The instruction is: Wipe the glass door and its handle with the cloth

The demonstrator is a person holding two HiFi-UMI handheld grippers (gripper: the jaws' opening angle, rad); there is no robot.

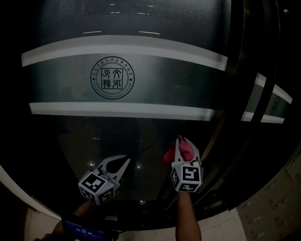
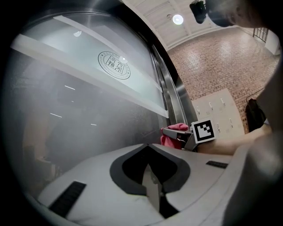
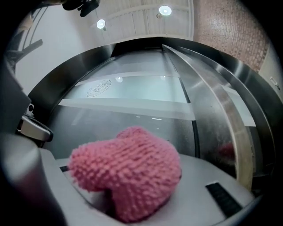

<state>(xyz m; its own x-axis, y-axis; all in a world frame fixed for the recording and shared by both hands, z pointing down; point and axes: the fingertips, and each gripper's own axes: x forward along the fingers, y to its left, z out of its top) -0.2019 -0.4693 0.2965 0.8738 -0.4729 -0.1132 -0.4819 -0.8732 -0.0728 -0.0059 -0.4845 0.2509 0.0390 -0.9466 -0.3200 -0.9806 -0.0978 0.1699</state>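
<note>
Right gripper (image 1: 186, 142) clamped on pink knitted cloth (image 3: 128, 172): soft, light, squashy by look; bunched middle seemed best hold. Left gripper (image 2: 149, 170) closed, empty, near glass door (image 1: 70, 136).

wall: red brick wall (image 2: 221, 53), right | ceiling: white panelled ceiling (image 2: 146, 11), round lit lamps (image 2: 177, 19) | furniture: cream lockers (image 2: 216, 110), right

Pale tiled floor (image 1: 218, 229) under glass door (image 1: 122, 136)

Left tongs (image 1: 120, 164) and right tongs (image 1: 183, 142) side by side before the glass door (image 1: 141, 132); cloth (image 1: 185, 150) between the right jaws, below the door's 2 bands (image 1: 122, 110) and seal (image 1: 112, 77).
</note>
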